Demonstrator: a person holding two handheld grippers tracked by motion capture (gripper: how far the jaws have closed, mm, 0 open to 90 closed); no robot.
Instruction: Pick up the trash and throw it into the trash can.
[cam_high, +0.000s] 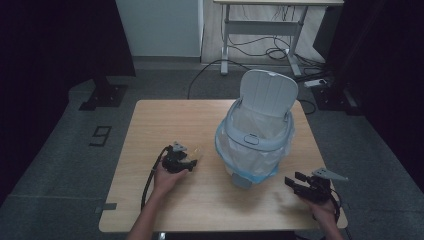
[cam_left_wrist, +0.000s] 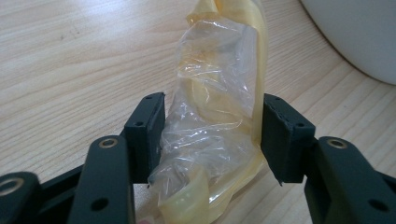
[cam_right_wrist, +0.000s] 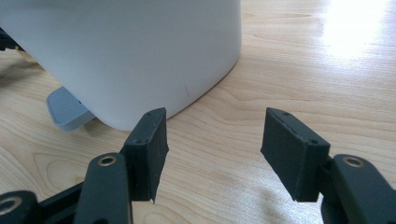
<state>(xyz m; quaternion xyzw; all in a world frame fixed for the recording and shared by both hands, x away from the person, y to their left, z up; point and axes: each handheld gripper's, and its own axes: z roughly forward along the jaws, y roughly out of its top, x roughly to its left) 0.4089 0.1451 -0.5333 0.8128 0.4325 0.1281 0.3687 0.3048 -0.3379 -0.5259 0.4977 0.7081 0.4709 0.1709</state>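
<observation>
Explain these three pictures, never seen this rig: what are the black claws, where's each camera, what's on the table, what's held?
No robot: a person holds a two-jaw gripper in each hand. One camera looks down from above; the other two ride on the grippers and look along their black jaws. On the wooden table stands a white pedal bin, lid up, with a bag liner. The left gripper is shut on a crumpled clear yellowish plastic wrapper. The right gripper is open with nothing between its jaws, near the bin's grey pedal.
</observation>
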